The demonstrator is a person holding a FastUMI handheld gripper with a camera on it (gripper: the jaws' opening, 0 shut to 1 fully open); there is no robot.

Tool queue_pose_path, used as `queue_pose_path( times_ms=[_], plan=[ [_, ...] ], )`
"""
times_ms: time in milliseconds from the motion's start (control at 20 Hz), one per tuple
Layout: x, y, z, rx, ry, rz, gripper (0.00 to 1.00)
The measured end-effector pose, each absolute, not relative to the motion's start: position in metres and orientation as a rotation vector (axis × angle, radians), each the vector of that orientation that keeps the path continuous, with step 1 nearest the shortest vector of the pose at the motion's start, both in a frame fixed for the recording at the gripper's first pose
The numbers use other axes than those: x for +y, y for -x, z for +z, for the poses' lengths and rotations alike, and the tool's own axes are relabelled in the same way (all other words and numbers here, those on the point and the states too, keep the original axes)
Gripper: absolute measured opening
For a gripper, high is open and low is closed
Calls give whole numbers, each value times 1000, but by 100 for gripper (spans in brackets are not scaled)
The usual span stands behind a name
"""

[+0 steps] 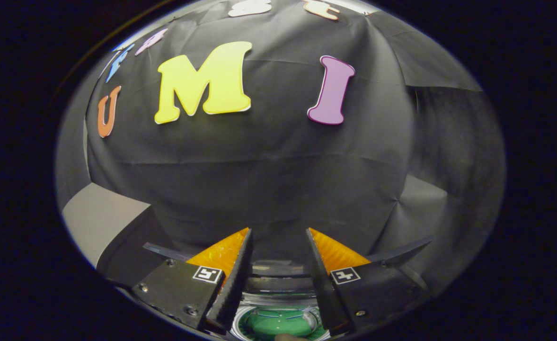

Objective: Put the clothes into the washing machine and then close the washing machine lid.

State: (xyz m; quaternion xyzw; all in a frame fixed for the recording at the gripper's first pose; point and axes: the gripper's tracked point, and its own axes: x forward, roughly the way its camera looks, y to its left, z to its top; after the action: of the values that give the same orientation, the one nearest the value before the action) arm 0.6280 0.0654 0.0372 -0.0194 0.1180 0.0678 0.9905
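Gripper view, one tool (278,237) spread, gripping nothing, one washing machine (278,303) below

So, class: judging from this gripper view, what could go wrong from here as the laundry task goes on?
1. The gripper is open with nothing between its fingers, so no clothing may be in hand yet.
2. It faces the booth wall, and the washing machine is partly hidden low between the fingers, so aiming at it may be hard.

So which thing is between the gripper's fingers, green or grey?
The green round thing, between the open gripper's fingers; the grey panel lies outside them.
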Motion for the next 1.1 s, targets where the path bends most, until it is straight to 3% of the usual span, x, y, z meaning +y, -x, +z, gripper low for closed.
queue_pose_path(
  times_ms=[1100],
  plan=[
    [52,-535,-9,229,97,137,70]
  ],
)
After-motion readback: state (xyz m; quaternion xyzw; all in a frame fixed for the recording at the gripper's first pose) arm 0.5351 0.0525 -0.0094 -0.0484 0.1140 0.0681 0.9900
